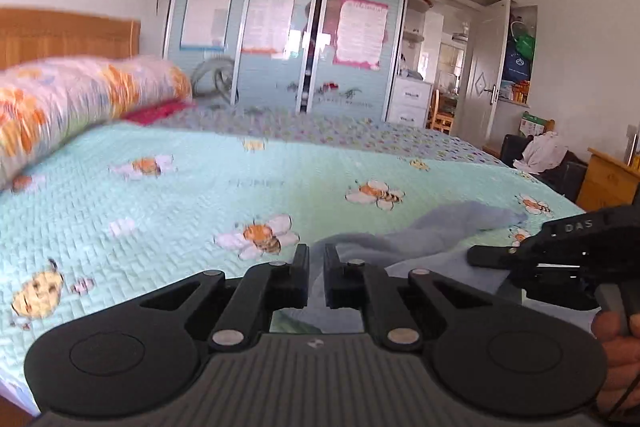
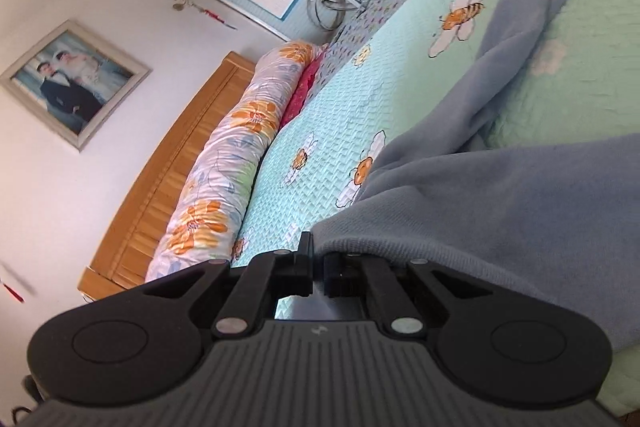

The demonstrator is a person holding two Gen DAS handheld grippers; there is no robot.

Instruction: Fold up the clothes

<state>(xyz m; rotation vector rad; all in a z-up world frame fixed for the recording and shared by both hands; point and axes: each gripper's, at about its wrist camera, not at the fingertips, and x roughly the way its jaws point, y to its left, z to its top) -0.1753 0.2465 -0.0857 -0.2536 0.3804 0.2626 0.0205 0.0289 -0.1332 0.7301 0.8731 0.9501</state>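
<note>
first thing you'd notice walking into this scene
The mint green bedspread printed with cartoon bees fills most of both views, with a rolled floral quilt along the wooden headboard. A blue-grey garment lies spread over the near side of the bed, and both the left gripper and the right gripper are pinched on its edge.

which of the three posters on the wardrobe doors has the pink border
The right poster, on the door nearest the open doorway. The left poster is edged in blue and the middle poster in orange.
</note>
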